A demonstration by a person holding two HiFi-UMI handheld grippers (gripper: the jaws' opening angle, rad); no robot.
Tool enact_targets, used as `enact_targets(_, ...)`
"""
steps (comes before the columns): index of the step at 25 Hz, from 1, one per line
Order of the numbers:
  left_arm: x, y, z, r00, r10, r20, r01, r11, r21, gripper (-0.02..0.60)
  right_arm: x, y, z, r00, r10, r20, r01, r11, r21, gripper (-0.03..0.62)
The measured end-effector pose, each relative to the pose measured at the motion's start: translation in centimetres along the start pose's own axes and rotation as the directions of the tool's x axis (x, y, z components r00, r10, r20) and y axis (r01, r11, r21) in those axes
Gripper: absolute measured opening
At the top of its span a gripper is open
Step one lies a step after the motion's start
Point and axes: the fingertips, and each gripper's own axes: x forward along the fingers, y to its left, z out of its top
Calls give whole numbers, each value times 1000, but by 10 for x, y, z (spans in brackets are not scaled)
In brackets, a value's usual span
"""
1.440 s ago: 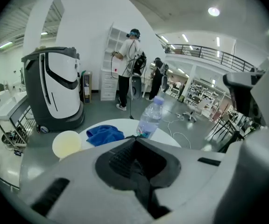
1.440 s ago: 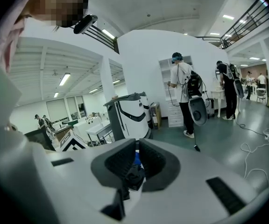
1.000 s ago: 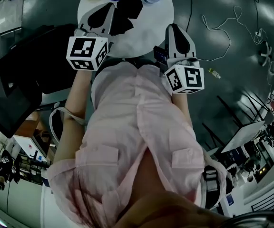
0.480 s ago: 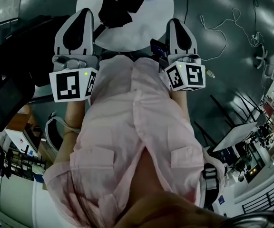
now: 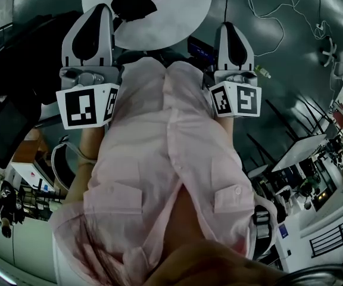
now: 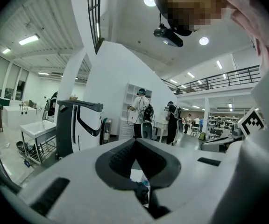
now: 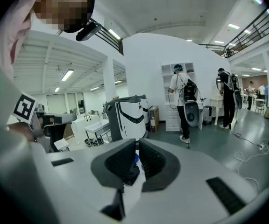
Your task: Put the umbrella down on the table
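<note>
Head view — left gripper (image 5: 96, 14), right gripper (image 5: 231, 31) flank table's (image 5: 180, 16) near edge.

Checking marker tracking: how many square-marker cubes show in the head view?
2. One cube rides on the left gripper, left of the pink shirt; the other cube rides on the right gripper, right of the shirt. None looks hidden.

Your left gripper (image 6: 135, 143) and right gripper (image 7: 138, 144) look matt grey plastic (pads (image 6: 118, 160) black, ribbed), your shirt (image 5: 159, 148) soft cloth, the table (image 5: 177, 16) smooth white.
</note>
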Motion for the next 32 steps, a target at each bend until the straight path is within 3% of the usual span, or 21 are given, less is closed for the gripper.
enact_targets(9, 15, -10, -1, 998, -67, -6, 67, 998, -5, 18, -4, -9, -4, 998, -58, 4, 58, 998, 6, 40)
enact_targets(32, 10, 1, -1, 999, -41, -6, 41, 999, -10, 18, -1, 5, -1, 1000, -21, 5, 21, 1000, -16, 40)
